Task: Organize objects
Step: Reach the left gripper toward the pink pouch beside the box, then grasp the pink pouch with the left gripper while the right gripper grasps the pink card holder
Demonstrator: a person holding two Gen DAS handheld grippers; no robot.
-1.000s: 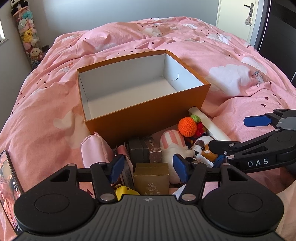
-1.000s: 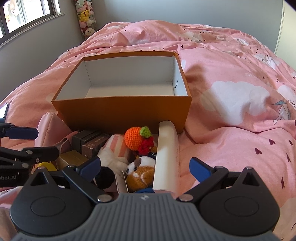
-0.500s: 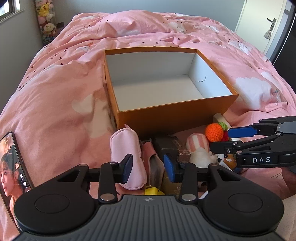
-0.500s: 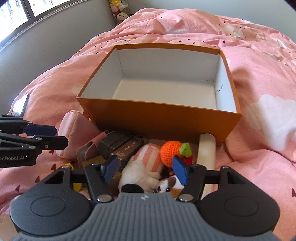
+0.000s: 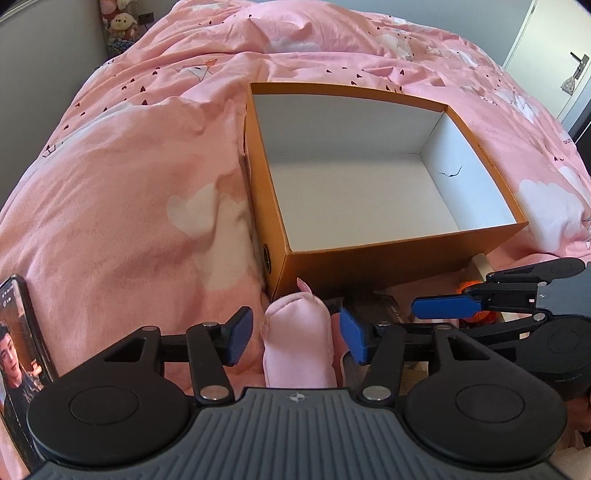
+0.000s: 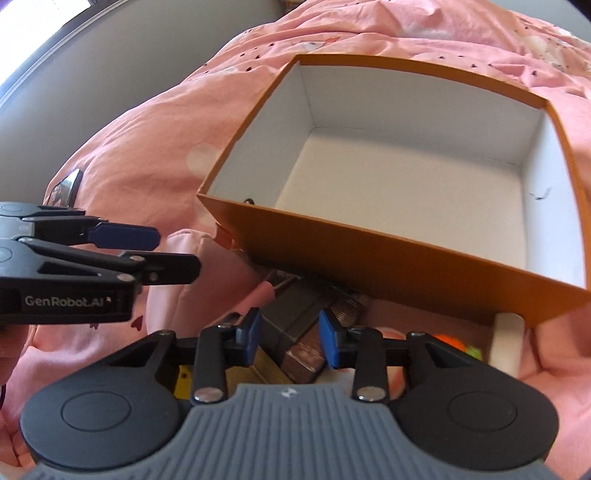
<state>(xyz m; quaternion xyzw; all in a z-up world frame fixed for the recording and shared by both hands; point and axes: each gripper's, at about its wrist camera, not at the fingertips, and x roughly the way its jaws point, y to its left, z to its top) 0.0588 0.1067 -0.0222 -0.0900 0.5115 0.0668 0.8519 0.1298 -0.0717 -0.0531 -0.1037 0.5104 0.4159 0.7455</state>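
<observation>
An empty orange box with a white inside sits on the pink bed; it also shows in the right wrist view. My left gripper is open, its fingers either side of a pink pouch without touching it. My right gripper is open around dark brown boxes lying in front of the orange box. In the right wrist view the pink pouch lies beneath the left gripper. An orange crochet toy and a white tube lie at the right.
A phone with a lit screen lies on the bed at the left. The pink duvet is rumpled around the box. Plush toys stand by the far wall. A door is at the far right.
Both grippers moved left and forward over the pile. The left gripper now straddles the pink pouch. The right gripper narrowed and shifted from the plush toys to the dark boxes.
</observation>
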